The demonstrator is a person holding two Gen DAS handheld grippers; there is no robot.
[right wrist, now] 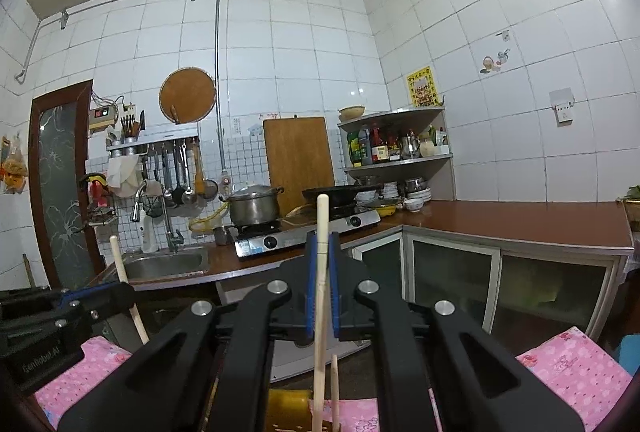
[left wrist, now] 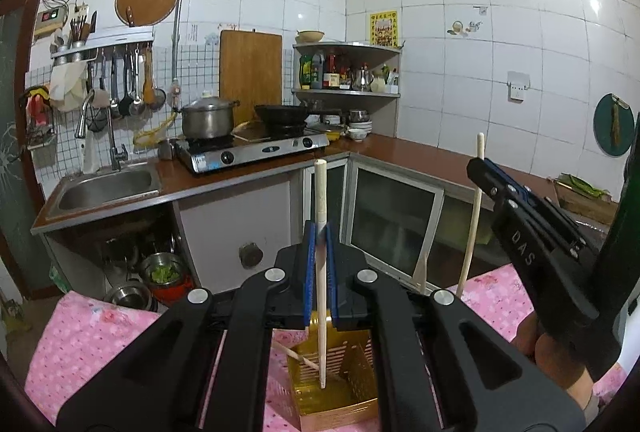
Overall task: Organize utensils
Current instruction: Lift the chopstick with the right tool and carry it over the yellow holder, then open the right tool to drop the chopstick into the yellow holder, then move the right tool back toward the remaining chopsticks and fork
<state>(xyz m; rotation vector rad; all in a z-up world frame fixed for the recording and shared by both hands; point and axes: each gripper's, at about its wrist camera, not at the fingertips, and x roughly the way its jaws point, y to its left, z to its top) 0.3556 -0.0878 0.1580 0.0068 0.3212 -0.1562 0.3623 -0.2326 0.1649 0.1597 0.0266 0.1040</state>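
Note:
My left gripper (left wrist: 320,232) is shut on a pale wooden chopstick (left wrist: 321,192) held upright, its lower end down inside a golden slotted utensil holder (left wrist: 356,388) on the pink floral cloth. Another chopstick (left wrist: 298,357) lies slanted in the holder. My right gripper (right wrist: 321,238) is shut on a second upright chopstick (right wrist: 322,220); it also shows in the left wrist view (left wrist: 480,168) to the right of the holder. The holder's rim (right wrist: 288,402) shows low in the right wrist view. The left gripper (right wrist: 124,286) appears there at the left.
A pink floral cloth (left wrist: 80,344) covers the table. Beyond are the kitchen counter (left wrist: 400,148), a sink (left wrist: 106,186), a gas stove (left wrist: 256,148) with a pot and a wok, and a corner shelf (left wrist: 348,72) with bottles. Bowls sit under the sink.

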